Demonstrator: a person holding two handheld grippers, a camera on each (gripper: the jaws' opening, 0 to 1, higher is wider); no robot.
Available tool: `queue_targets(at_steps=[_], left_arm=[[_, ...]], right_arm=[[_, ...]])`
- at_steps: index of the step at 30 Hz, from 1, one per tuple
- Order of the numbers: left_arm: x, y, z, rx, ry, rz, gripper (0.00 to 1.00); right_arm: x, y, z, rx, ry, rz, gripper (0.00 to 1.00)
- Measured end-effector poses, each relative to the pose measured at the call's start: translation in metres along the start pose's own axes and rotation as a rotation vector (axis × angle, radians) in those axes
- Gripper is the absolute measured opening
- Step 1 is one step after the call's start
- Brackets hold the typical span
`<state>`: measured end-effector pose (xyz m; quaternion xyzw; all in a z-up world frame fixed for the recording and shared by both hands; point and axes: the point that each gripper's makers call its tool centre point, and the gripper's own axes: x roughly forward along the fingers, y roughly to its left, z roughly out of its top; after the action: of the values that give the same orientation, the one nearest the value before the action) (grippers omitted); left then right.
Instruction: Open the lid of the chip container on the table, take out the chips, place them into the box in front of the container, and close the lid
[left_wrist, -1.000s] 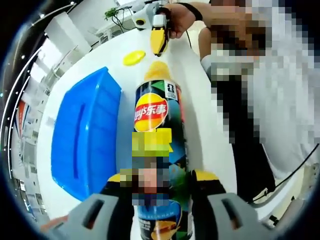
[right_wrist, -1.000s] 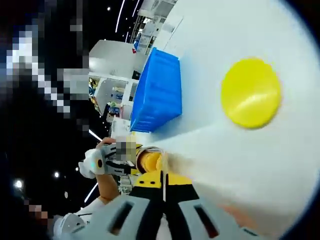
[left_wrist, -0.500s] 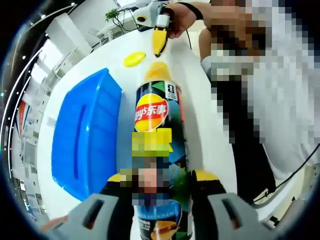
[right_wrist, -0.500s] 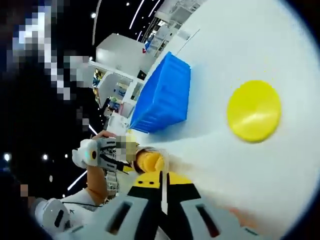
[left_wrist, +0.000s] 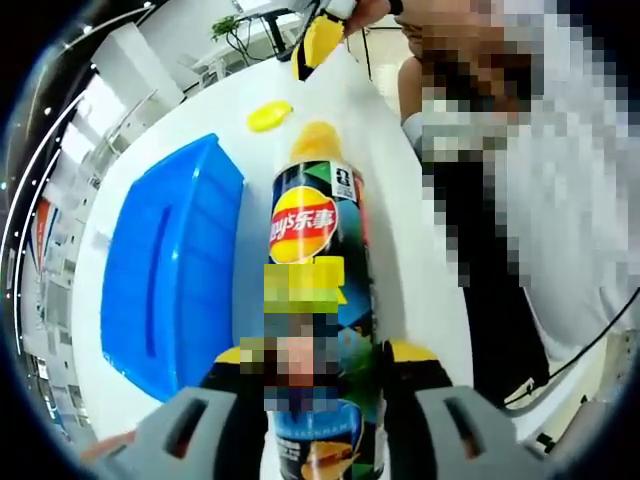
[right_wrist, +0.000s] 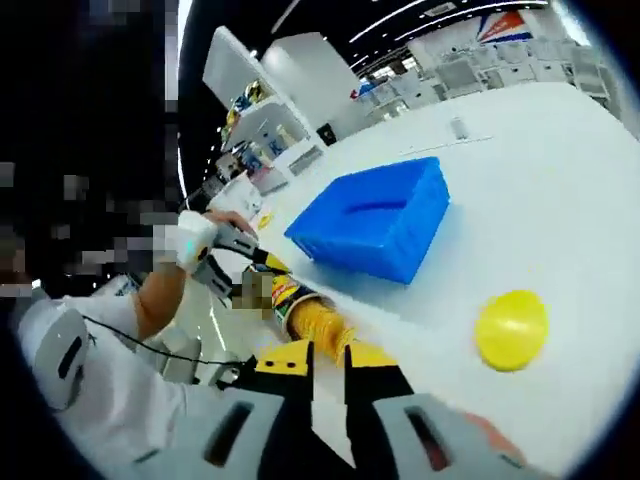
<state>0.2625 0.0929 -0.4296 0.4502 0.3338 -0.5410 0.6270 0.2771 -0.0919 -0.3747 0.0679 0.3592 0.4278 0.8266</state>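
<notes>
The chip can (left_wrist: 312, 300) lies along the white table (left_wrist: 400, 230), and my left gripper (left_wrist: 312, 400) is shut on its body. Its mouth is uncovered, and a stack of chips (left_wrist: 315, 142) shows in it. The yellow lid (left_wrist: 268, 115) lies flat on the table beyond the mouth. A blue box (left_wrist: 170, 270) sits to the can's left. My right gripper (left_wrist: 320, 35) hovers farther off, past the lid. In the right gripper view its jaws stand slightly apart around nothing (right_wrist: 328, 375), pointing at the chips (right_wrist: 318, 320) in the can (right_wrist: 278, 292). The lid (right_wrist: 511, 330) and box (right_wrist: 375, 225) lie to the right.
A person in a white top (left_wrist: 560, 200) stands close along the table's right edge. A hand (right_wrist: 200, 245) holds the left gripper. Shelves and office furniture stand beyond the table's far side. Bare table (right_wrist: 560, 190) stretches past the box and lid.
My right gripper has pulled back and up from the can's mouth, rolling its view, and its jaws have parted a little. The left gripper and can have stayed put.
</notes>
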Motion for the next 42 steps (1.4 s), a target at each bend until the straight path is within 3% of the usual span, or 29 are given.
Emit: queue_targets(at_steps=[1,2,4,10,17,27,42], left_arm=[[0.000,0.000,0.000,0.000,0.000,0.000,0.46],[0.000,-0.001,0.001,-0.001,-0.001,0.000,0.46],[0.000,-0.001,0.001,0.000,0.000,-0.002,0.46],[0.000,-0.001,0.002,-0.002,-0.004,-0.007,0.46],[0.000,-0.001,0.003,-0.001,-0.012,-0.008,0.46],[0.000,-0.001,0.004,0.003,-0.021,-0.011,0.46],[-0.001,-0.002,0.005,0.001,-0.027,-0.020,0.46]], right_arm=[[0.002,-0.002,-0.004,-0.066,0.040,-0.015,0.11],[0.006,-0.001,-0.010,-0.074,0.090,-0.015,0.11],[0.012,0.005,-0.014,-0.068,0.127,0.024,0.11],[0.022,0.001,-0.014,-0.108,0.188,0.001,0.12],[0.033,0.000,-0.026,-0.159,0.328,-0.024,0.12],[0.041,0.002,-0.030,-0.197,0.384,-0.016,0.08],[0.041,0.001,-0.030,-0.245,0.377,-0.002,0.03]])
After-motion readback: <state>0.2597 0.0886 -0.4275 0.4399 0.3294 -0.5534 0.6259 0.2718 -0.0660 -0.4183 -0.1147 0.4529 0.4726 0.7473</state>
